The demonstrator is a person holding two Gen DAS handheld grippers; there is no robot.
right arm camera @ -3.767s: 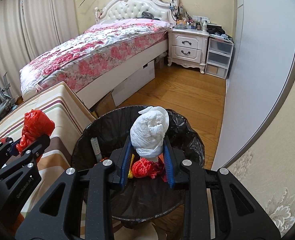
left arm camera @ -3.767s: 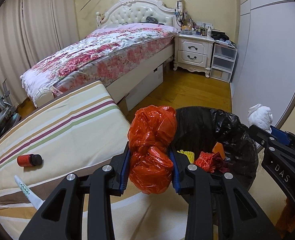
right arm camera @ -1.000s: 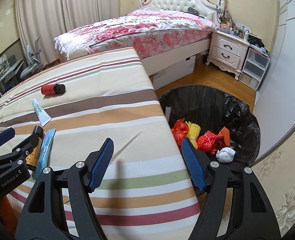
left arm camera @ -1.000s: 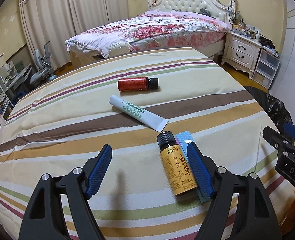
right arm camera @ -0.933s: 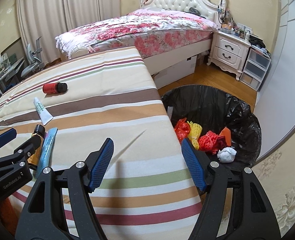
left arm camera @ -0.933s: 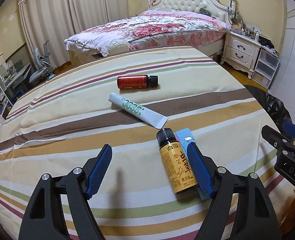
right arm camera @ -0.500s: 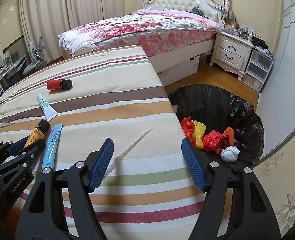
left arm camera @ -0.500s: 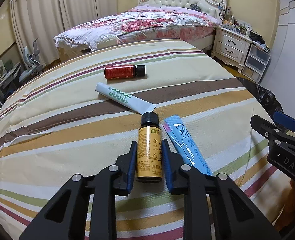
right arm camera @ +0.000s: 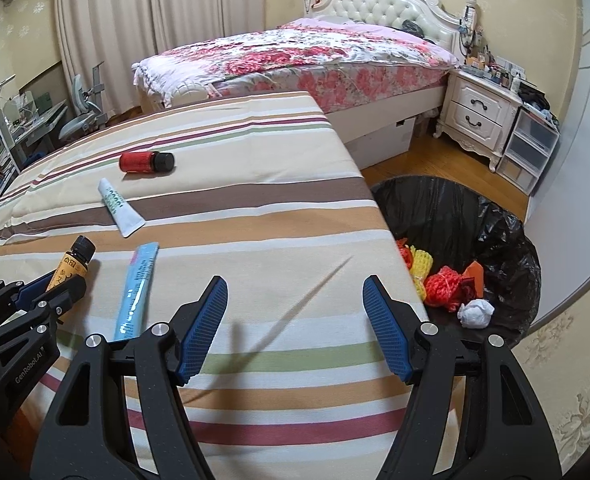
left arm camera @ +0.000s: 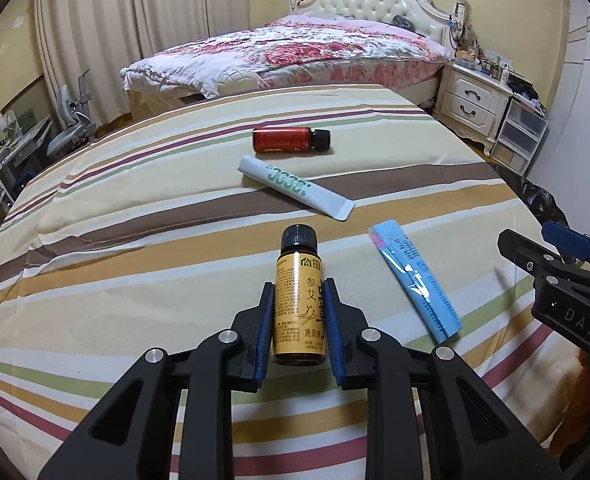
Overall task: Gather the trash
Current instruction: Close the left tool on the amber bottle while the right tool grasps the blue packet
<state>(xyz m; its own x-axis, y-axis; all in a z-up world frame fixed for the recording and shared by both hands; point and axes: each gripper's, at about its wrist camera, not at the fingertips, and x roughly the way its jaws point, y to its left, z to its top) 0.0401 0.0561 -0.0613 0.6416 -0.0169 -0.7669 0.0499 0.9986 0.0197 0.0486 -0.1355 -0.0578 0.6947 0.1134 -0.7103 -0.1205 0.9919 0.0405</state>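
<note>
My left gripper (left arm camera: pixel 299 304) is shut on a yellow-labelled bottle with a black cap (left arm camera: pixel 298 296), lying on the striped bedspread (left arm camera: pixel 135 248); it also shows in the right wrist view (right arm camera: pixel 73 264). A blue sachet (left arm camera: pixel 415 280) lies just right of it. A white tube (left arm camera: pixel 295 186) and a red bottle (left arm camera: pixel 291 140) lie farther off. My right gripper (right arm camera: pixel 295 312) is open and empty above the spread's right edge. The black-lined trash bin (right arm camera: pixel 507 232) stands on the floor to its right, holding red, yellow and white trash (right arm camera: pixel 447 280).
A floral bed (right arm camera: pixel 303 56) stands behind the striped surface. A white nightstand (right arm camera: pixel 479 116) and plastic drawers (right arm camera: pixel 531 148) are at the back right, with wood floor (right arm camera: pixel 411 156) between. Desk and chairs (right arm camera: pixel 75 124) stand at the left.
My left gripper closed around the yellow bottle, which was lying between its open jaws a second ago. The right gripper shifted slightly left over the spread and stays open.
</note>
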